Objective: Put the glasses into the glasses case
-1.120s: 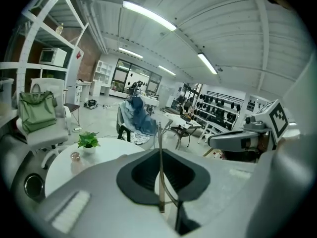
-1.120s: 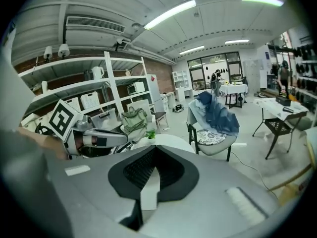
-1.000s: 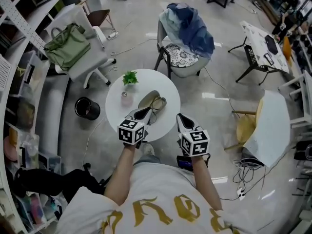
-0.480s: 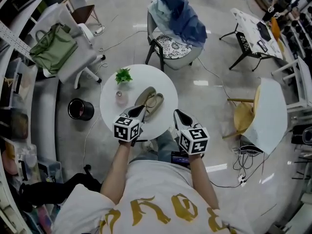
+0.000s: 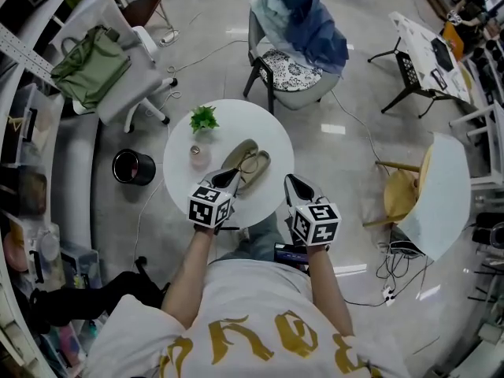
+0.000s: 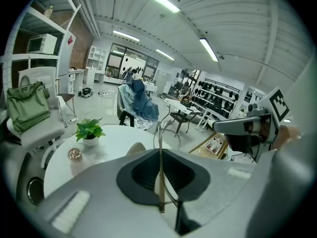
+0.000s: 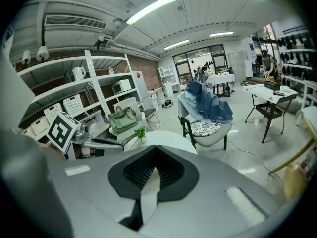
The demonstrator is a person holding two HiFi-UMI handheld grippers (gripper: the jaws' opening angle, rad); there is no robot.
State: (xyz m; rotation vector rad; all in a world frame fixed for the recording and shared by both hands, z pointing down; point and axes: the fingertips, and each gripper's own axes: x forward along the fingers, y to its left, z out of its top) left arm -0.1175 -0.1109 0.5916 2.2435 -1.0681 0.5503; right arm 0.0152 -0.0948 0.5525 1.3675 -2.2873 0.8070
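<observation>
We're barely moving over this last second. Our left gripper (image 5: 228, 181) is still pinching the glasses (image 6: 159, 175) by one temple, hovering at the near end of the open glasses case (image 5: 239, 157). Our right gripper (image 5: 293, 186) is sitting closed on nothing. We're guessing the lowering-in is coming next.

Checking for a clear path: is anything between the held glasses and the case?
Nothing visible. The left gripper is shut on the glasses, and the open case lies just ahead on the table; the plant stands off to the side.
</observation>
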